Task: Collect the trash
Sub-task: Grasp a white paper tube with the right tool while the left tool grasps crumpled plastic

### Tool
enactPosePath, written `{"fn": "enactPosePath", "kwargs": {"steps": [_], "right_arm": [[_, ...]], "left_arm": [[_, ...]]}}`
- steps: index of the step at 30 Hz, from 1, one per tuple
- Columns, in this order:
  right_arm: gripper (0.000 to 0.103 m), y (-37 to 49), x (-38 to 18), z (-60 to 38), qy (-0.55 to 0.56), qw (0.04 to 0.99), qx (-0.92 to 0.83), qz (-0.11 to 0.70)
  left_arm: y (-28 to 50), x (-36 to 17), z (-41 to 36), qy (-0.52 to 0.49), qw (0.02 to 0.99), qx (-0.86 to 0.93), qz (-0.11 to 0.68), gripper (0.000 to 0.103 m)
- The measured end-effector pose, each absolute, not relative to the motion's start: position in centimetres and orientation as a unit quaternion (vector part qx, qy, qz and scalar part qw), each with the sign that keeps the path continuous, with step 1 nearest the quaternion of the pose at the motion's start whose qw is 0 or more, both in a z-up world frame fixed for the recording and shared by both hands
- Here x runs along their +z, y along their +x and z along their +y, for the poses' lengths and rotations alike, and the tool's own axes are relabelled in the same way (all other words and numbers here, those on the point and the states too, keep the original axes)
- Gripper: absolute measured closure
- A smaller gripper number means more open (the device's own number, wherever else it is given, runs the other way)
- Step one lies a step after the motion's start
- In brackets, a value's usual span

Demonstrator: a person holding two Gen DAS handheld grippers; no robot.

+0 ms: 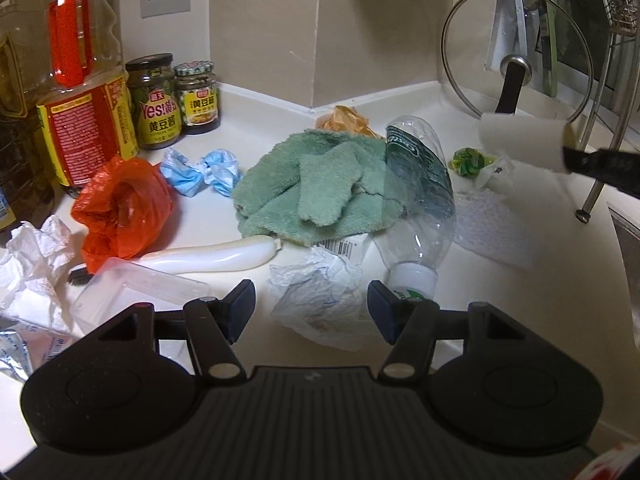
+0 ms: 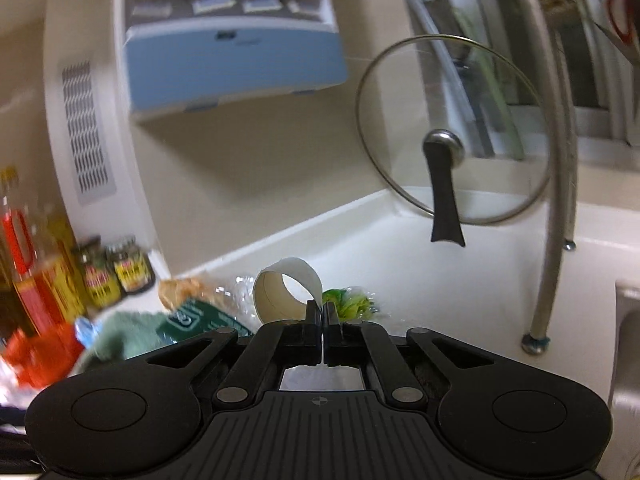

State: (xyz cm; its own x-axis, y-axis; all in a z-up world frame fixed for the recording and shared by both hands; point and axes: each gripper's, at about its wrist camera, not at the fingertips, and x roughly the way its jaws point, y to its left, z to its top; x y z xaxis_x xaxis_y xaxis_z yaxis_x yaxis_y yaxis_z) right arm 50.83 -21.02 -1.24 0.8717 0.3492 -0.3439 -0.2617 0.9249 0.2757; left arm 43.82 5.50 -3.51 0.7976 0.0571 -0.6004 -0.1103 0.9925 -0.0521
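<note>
- The left tongs (image 1: 311,312) sit low at the bottom centre of the left wrist view, pointing across the table (image 1: 520,280), their two pads wide apart and holding nothing.
- Between those pads lies a crumpled white plastic bag (image 1: 316,300); the white cap of a clear plastic bottle (image 1: 420,200) is just beside the right pad, whether touching I cannot tell.
- The right tongs (image 2: 322,316) are raised above the table, pads pressed together on the wall of a cardboard tube (image 2: 286,292), which is off the surface.
- In the left wrist view the cardboard tube (image 1: 520,140) shows at the right edge, in front of a glass pot lid (image 1: 516,64) leaning on the wall.
- Other trash on the table: a red plastic bag (image 1: 120,208), a blue crumpled wrapper (image 1: 200,172), a green wrapper (image 1: 470,162), all around a green towel (image 1: 316,184).
- The right wrist view is blurred at its left, and the tongs' body hides much of the table there.
</note>
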Motion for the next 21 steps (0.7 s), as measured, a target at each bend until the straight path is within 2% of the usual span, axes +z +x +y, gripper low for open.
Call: {"fn": "enactPosePath", "kwargs": {"steps": [4,5,6,8,10,12,14,21], "right_arm": [[0.102,50.0,-0.5,-22.5,0.142,0.955,0.163,0.204],[0.102,49.9,-0.5,-22.8,0.15,0.953,0.164,0.206],[0.102,49.7,-0.5,-23.2,0.159,0.951,0.163,0.207],[0.102,49.4,-0.4,-23.8,0.175,0.948,0.164,0.211],[0.102,49.1,-0.3,-24.5,0.196,0.943,0.164,0.214],[0.102,48.8,-0.1,-25.2,0.214,0.938,0.169,0.215],[0.102,48.4,0.2,-25.8,0.225,0.935,0.173,0.213],[0.102,46.9,1.3,-27.3,0.245,0.929,0.189,0.204]], "left_arm": [[44.3,-3.8,5.3,-0.038,0.946,0.041,0.318,0.046],[44.4,-3.9,5.3,-0.037,0.946,0.039,0.319,0.05],[44.5,-4.0,5.2,-0.036,0.946,0.037,0.321,0.058],[44.5,-4.1,5.1,-0.034,0.947,0.037,0.318,0.062],[44.4,-4.1,5.1,-0.033,0.948,0.038,0.313,0.076],[44.2,-4.0,5.2,-0.037,0.949,0.039,0.31,0.08],[43.9,-3.7,5.3,-0.04,0.951,0.041,0.303,0.092],[42.0,-2.1,5.7,-0.044,0.958,0.056,0.278,0.092]]}}
